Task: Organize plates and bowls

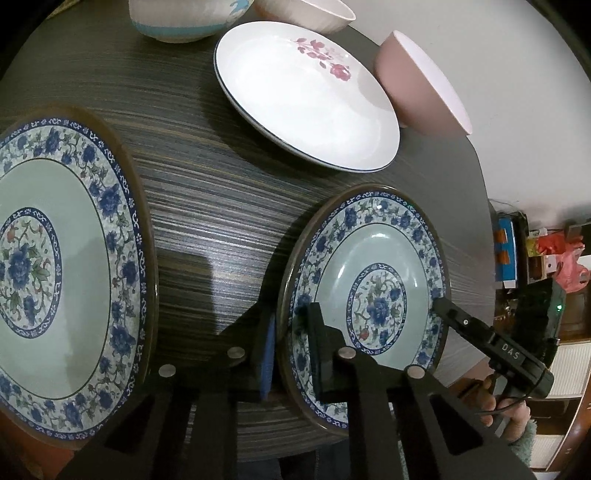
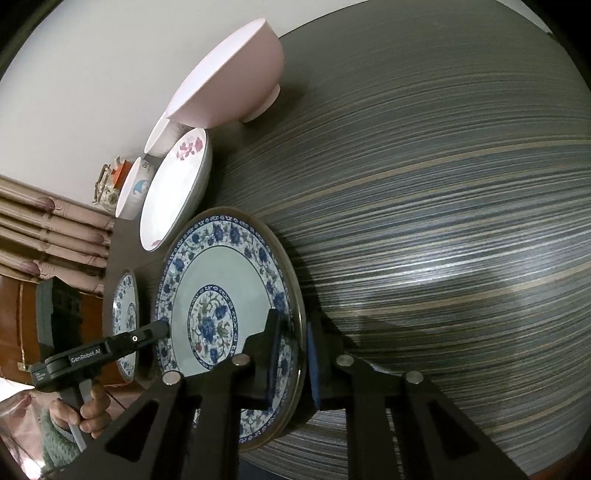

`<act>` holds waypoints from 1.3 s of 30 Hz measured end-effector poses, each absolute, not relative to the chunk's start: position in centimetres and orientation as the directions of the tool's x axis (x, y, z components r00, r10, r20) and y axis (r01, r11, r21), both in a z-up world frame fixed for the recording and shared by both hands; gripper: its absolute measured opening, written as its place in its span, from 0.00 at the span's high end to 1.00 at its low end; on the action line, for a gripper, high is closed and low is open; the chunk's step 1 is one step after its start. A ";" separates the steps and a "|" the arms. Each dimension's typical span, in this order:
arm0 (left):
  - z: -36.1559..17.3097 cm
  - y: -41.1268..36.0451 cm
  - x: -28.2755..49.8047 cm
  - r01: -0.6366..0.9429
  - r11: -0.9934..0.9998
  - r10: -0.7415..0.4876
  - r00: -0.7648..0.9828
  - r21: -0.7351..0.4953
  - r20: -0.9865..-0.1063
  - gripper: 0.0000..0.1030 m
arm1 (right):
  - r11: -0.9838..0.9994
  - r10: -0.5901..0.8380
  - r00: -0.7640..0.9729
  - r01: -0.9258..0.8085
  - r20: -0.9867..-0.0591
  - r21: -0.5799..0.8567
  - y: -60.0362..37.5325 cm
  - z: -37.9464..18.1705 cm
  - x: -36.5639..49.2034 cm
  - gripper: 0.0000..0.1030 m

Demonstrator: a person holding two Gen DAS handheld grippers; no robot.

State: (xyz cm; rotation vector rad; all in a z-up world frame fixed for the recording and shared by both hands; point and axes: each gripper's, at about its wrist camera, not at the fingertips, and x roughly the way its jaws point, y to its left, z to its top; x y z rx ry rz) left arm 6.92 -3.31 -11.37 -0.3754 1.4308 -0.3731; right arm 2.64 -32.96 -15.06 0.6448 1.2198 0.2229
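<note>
Near the worktop's [image 1: 221,206] front edge, we pinch one blue-patterned plate [image 1: 369,280] from both sides — our left gripper [image 1: 288,347] clamps its rim on one side, our right gripper [image 2: 291,354] clamps the opposite rim. Beside it lies a second blue-patterned plate [image 1: 55,258]. Toward the far edge sit a rose-printed plate [image 1: 303,96], a pink bowl [image 1: 417,81] at the worktop's edge, and two more bowls [image 1: 184,18] — one blue-banded.
</note>
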 end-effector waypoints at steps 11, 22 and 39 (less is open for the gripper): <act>-11.0 -3.6 6.4 0.042 0.893 -0.450 0.120 -0.448 -0.885 0.87 | 0.820 0.477 0.351 0.152 -0.806 0.551 -32.6 -14.3 2.5 0.87; -10.0 -3.3 5.6 0.053 0.897 -0.442 0.152 -0.439 -0.884 0.87 | 0.817 0.490 0.362 0.125 -0.793 0.562 -31.9 -13.6 2.2 0.87; -8.4 0.1 5.6 0.032 0.897 -0.437 0.196 -0.440 -0.878 0.88 | 0.819 0.510 0.354 0.077 -0.784 0.568 -28.8 -12.3 2.1 0.87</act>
